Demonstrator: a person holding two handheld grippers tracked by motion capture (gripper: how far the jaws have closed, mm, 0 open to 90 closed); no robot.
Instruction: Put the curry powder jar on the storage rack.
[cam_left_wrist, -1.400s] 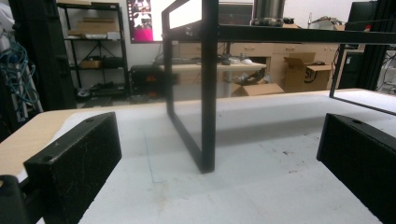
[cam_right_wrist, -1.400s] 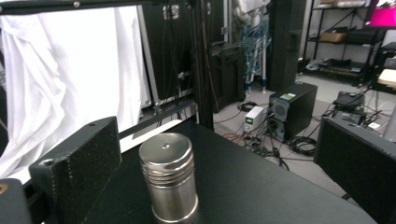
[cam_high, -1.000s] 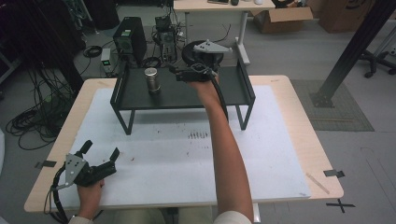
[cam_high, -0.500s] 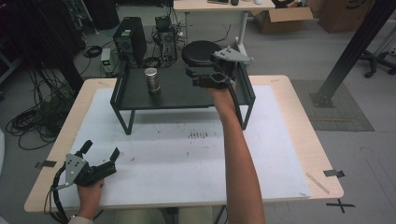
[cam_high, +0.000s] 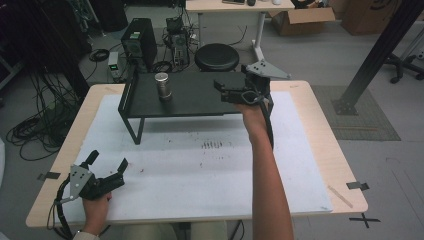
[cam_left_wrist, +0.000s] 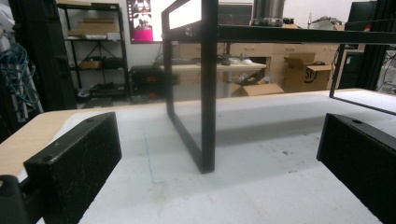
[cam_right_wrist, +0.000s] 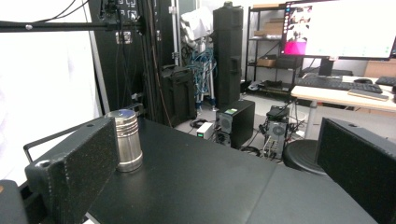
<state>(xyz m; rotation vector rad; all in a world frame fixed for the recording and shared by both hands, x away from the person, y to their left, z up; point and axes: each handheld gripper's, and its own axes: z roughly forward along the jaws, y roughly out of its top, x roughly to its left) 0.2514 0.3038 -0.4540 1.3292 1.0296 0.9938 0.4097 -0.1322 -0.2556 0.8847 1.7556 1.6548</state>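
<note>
Tabletop (cam_high: 310, 165), white mat. Black raised shelf (cam_high: 195, 97) at far side; metal canister (cam_high: 163, 86) upright on it, left of centre. Right claw (cam_high: 222, 90) over shelf's right part, jaws apart, empty. Left claw (cam_high: 107, 162) near front-left corner, jaws apart.

One metal canister (cam_high: 163, 85), one black raised shelf (cam_high: 200, 102), two claws, one round stool (cam_high: 216, 56).

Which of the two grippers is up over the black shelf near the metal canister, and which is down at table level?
The right gripper hovers over the black shelf, jaws open toward the metal canister. The left gripper sits low at the table's near left corner.
</note>
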